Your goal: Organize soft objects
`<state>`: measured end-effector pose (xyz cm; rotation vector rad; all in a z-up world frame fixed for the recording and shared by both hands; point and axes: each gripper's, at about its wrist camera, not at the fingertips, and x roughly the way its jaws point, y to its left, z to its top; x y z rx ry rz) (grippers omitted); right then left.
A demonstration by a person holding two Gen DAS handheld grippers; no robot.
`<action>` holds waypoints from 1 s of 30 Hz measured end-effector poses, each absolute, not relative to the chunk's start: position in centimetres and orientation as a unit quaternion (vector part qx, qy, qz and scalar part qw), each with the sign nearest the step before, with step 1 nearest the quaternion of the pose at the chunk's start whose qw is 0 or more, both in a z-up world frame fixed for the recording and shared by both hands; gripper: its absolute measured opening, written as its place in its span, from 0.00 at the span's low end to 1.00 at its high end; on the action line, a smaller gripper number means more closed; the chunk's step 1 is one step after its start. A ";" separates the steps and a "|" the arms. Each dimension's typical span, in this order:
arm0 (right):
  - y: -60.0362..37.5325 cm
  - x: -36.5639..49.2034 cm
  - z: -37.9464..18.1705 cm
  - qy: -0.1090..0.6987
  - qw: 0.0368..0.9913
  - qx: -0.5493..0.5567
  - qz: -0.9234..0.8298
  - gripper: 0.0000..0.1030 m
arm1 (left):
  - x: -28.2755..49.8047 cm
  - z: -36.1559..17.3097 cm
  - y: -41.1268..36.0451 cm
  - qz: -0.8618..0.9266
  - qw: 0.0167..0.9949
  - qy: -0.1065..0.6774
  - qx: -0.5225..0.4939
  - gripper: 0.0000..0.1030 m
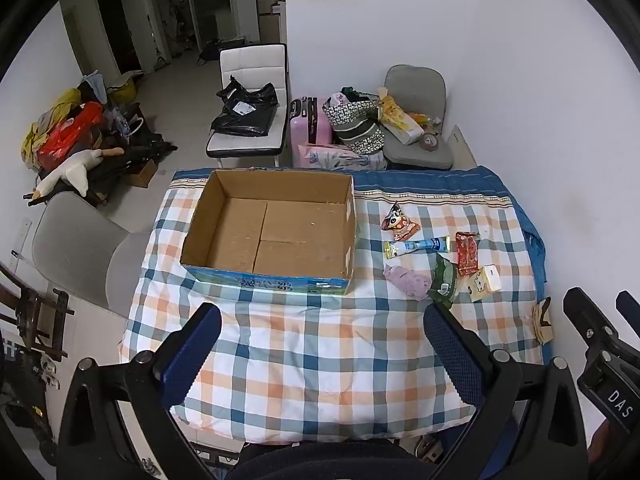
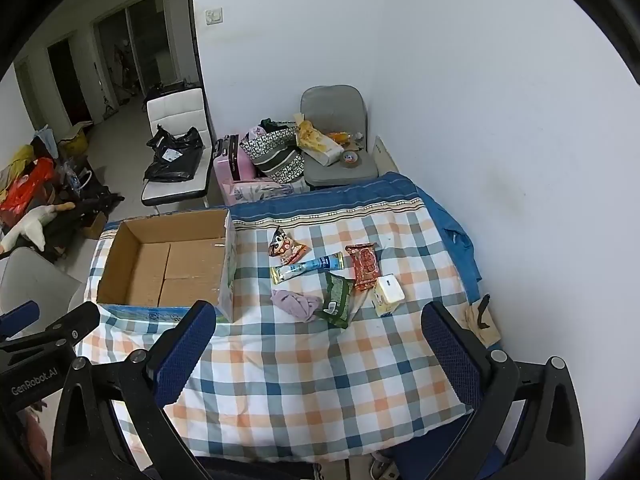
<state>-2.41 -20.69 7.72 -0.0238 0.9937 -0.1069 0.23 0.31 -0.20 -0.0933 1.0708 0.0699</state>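
An open, empty cardboard box [image 1: 276, 232] stands on the checked cloth, left of several soft packets. These are a cartoon snack bag [image 1: 398, 222], a blue-white tube packet [image 1: 416, 247], a red packet [image 1: 467, 252], a green packet [image 1: 443, 282], a purple cloth [image 1: 408, 282] and a cream tissue pack [image 1: 485, 283]. The right wrist view shows the box [image 2: 168, 264], the purple cloth [image 2: 296, 304] and the green packet [image 2: 338, 300]. My left gripper [image 1: 320, 352] is open and empty above the near cloth. My right gripper [image 2: 320, 352] is open and empty, near of the packets.
The checked cloth [image 1: 320, 360] covers a table against the white wall. A beige item [image 2: 482, 320] lies at the table's right edge. Behind the table stand a white chair [image 1: 252, 104] with black bags, a pink suitcase [image 1: 308, 124] and a grey chair [image 1: 416, 120]. A grey chair [image 1: 76, 248] is at left.
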 end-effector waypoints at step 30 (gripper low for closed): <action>-20.9 -2.3 9.1 0.455 0.890 -0.010 -0.035 1.00 | -0.1 1.4 1.0 0.045 0.865 0.498 -0.034 1.00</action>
